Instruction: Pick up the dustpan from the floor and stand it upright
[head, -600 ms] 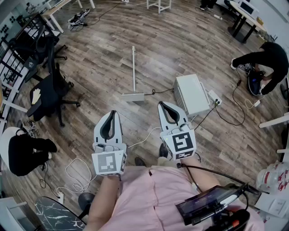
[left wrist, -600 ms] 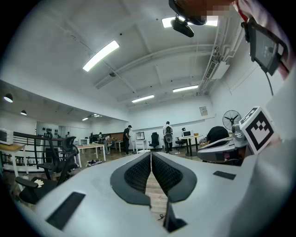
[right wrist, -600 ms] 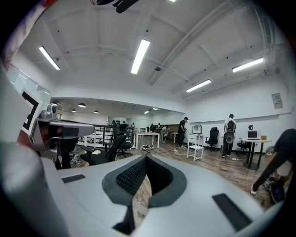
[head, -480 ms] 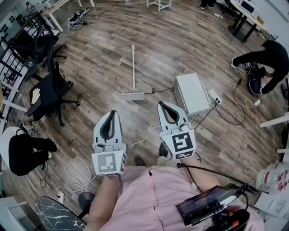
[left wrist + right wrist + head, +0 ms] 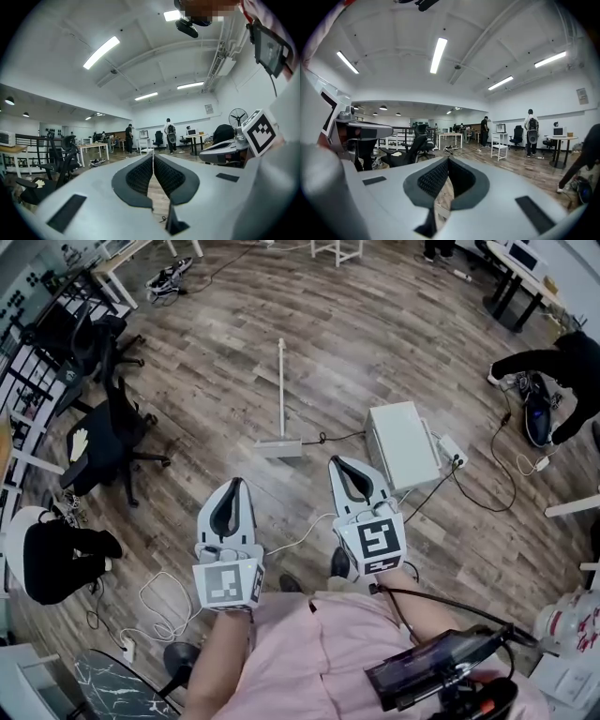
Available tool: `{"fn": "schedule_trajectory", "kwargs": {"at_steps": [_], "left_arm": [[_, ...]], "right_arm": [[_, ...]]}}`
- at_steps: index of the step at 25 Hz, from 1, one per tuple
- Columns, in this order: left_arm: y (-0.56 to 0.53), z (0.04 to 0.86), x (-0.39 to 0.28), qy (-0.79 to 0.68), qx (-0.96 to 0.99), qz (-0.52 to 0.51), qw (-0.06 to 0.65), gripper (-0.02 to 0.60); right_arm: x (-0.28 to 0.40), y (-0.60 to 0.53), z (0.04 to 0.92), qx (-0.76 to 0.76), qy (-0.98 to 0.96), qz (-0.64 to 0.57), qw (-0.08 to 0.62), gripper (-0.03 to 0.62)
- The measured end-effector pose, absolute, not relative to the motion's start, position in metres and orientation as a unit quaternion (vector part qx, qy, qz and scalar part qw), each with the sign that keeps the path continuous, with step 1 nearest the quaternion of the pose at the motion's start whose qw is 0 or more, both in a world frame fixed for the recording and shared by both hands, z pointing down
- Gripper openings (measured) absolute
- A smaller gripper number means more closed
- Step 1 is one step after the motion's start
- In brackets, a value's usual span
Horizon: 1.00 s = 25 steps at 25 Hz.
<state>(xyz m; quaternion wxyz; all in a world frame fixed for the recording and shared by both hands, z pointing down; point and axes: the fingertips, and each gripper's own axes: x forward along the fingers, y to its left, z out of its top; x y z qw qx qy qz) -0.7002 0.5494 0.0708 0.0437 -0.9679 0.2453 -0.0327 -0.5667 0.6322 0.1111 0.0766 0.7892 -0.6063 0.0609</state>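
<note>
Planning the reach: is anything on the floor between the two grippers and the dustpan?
Nothing visible does. Only bare wood floor lies between the left gripper, the right gripper and the dustpan. The white box stands off to the dustpan's right, with a black cable running between those two, aside from the path.

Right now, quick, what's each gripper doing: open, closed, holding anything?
Left gripper: jaws closed, holding nothing.
Right gripper: jaws closed, holding nothing.
</note>
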Motion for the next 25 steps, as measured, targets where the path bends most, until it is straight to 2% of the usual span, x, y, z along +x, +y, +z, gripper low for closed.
{"fn": "schedule_trajectory", "kwargs": {"at_steps": [14,25], "left_arm": [[0.528,0.080,-0.635,0.264,-0.963,-0.041,0.034,0.020],[0.437,0.114,-0.521,0.226,-0.972,-0.056,0.017,0.020]], "right_arm": [[-0.477,0.607,0.122,0.785,-0.611,0.069,0.078,0.020],[-0.368,0.533,0.156,0.803,-0.584,0.091,0.081,0.020]]}}
